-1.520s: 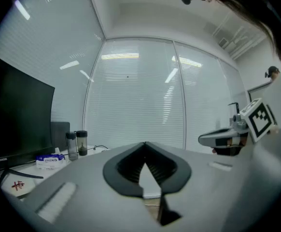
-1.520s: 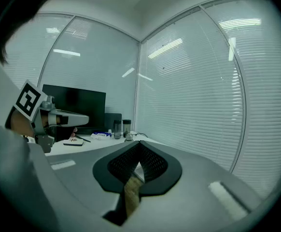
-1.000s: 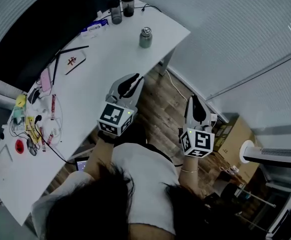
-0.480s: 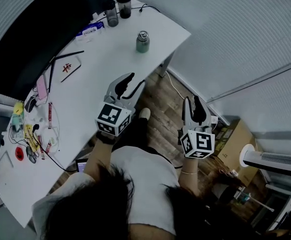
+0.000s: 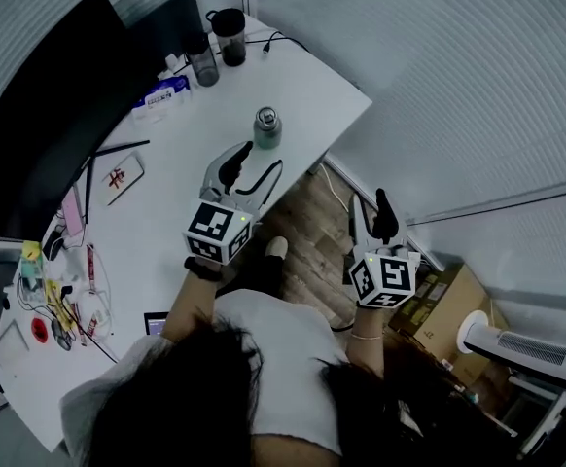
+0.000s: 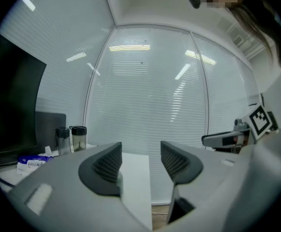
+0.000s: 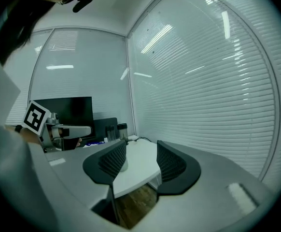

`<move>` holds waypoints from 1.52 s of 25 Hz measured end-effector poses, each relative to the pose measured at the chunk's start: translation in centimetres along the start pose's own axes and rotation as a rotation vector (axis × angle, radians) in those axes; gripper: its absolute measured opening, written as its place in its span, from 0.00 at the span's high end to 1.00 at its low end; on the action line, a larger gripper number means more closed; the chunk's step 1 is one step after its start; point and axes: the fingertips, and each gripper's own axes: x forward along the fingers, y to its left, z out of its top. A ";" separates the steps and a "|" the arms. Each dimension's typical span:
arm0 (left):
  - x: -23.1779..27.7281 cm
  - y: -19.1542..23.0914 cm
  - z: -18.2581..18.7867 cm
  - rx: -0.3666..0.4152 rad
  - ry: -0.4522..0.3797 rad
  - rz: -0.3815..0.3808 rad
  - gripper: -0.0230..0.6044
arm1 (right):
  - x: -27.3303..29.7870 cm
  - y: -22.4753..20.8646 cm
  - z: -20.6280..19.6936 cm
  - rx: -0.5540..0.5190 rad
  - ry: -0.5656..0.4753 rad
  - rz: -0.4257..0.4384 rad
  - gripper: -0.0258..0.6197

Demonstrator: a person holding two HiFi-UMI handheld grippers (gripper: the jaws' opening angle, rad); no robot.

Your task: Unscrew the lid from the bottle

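Your left gripper (image 5: 254, 161) hangs over the table (image 5: 166, 232) edge. Its jaws are opening, with nothing between them. The bottle (image 5: 266, 129) stands upright on the table near that gripper, at its 12 o'clock, untouched, with the lid (image 5: 266, 116) on top. Your right gripper (image 5: 369, 202) is off the table at the left one's 4 o'clock, above the floor (image 5: 312, 227). Its jaws are also opening and empty.
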 end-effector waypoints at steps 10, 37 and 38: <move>4.9 5.3 2.1 -0.011 -0.031 0.044 0.49 | 8.0 -0.7 2.2 0.003 0.000 0.077 0.62; 5.0 17.7 1.7 -0.128 -0.104 0.619 0.40 | 28.7 7.5 2.6 -0.096 0.142 0.828 0.55; 5.0 17.8 1.9 -0.132 -0.111 0.653 0.40 | 29.3 7.7 2.8 -0.102 0.147 0.865 0.55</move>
